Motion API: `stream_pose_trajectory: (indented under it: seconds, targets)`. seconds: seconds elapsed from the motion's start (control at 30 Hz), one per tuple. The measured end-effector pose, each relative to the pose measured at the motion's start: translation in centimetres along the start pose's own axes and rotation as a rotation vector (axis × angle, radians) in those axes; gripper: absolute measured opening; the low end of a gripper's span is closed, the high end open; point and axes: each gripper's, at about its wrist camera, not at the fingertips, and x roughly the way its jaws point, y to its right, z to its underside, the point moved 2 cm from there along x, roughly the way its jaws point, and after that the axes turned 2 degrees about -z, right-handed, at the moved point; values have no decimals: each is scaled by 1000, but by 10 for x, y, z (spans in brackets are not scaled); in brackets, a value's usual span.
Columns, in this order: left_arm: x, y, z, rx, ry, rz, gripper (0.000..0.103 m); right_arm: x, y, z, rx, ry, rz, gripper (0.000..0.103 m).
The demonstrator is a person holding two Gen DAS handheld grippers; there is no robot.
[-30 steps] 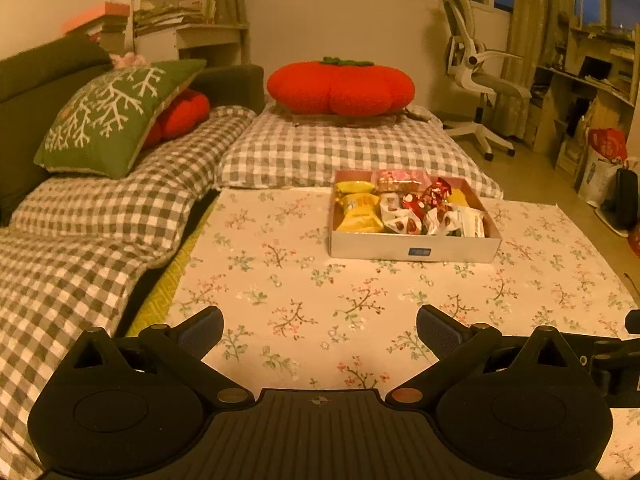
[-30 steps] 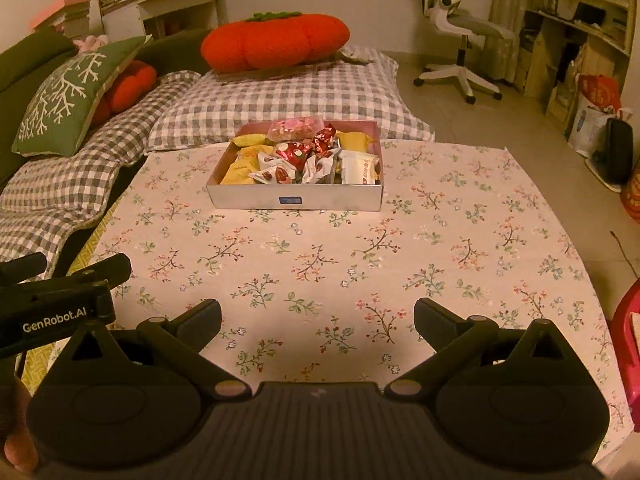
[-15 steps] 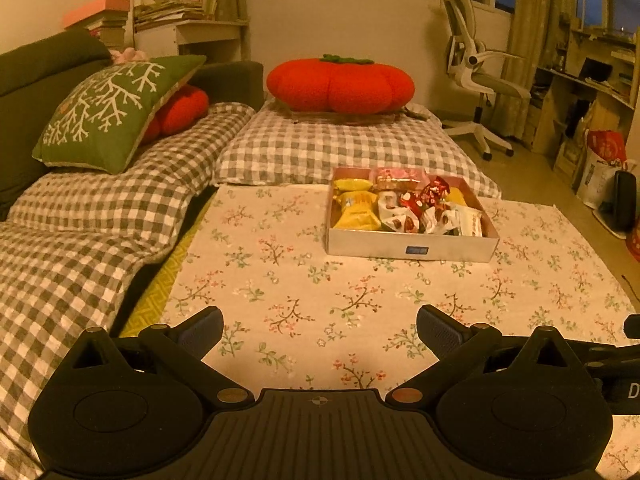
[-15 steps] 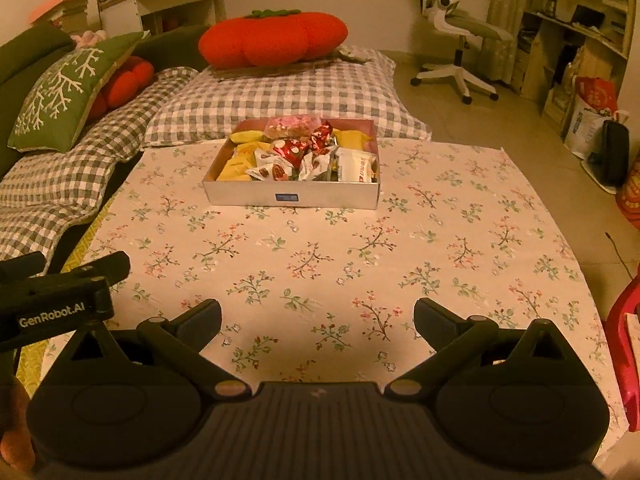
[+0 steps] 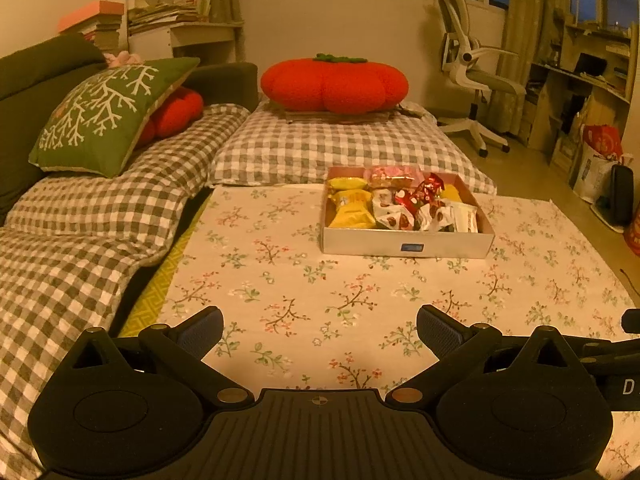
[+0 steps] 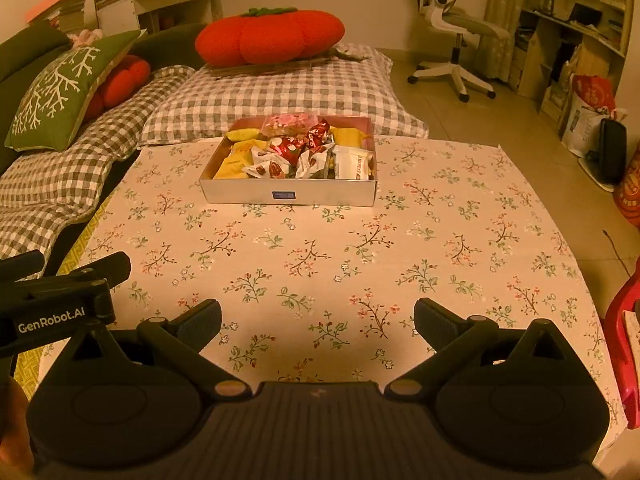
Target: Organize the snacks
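Both views retreated; snack box lies crosswise.

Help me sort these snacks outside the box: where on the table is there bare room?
The floral tablecloth is bare between the snack box and both open tools, left, right. Bare strips also flank the box. Inside the box, wrappers are packed tightly.

- "GenRobot.AI" in white letters runs along the black side of the left gripper, seen at about nine o'clock in the right wrist view.
- A single white "D" shows on the right gripper, at four o'clock in the left wrist view.
- The small blue label on the snack box is too small to read.
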Motion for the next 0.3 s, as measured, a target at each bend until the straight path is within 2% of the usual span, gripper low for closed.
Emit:
stream_pose_trajectory:
  seconds: [0.3]
  targets:
    - [0,0,0,-2,-1,3,103,0,-1,0,-3,0,2,103]
